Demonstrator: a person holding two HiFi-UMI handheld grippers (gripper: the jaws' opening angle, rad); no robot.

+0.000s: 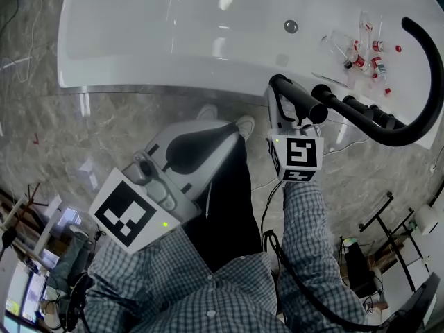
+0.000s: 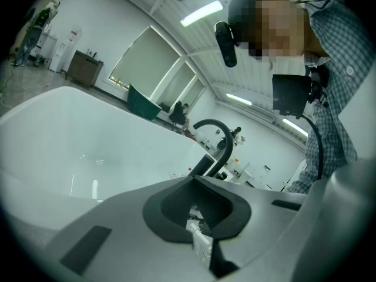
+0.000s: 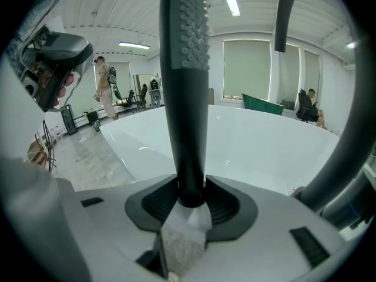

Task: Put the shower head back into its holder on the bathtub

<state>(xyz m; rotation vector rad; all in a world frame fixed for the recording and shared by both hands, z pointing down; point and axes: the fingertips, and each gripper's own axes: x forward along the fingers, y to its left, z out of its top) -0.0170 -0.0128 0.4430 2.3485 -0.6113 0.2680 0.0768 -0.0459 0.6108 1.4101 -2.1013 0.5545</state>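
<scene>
The black shower head (image 1: 297, 101) is a long ribbed handle (image 3: 183, 93) standing upright between my right jaws. My right gripper (image 1: 291, 127) (image 3: 188, 207) is shut on it at the near edge of the white bathtub (image 1: 173, 40). Just to its right, the black tap fitting (image 1: 361, 109) with its tall curved spout (image 1: 427, 82) (image 3: 352, 98) rises from the tub rim. I cannot make out the holder itself. My left gripper (image 1: 208, 144) (image 2: 200, 216) hangs over the floor left of the right one, shut, with nothing in it.
Several small bottles (image 1: 364, 50) and red caps lie on the tub rim at the far right. A round chrome fitting (image 1: 291, 26) sits in the tub wall. The floor is grey marble (image 1: 104, 130). A black rack (image 1: 388, 220) stands at the right.
</scene>
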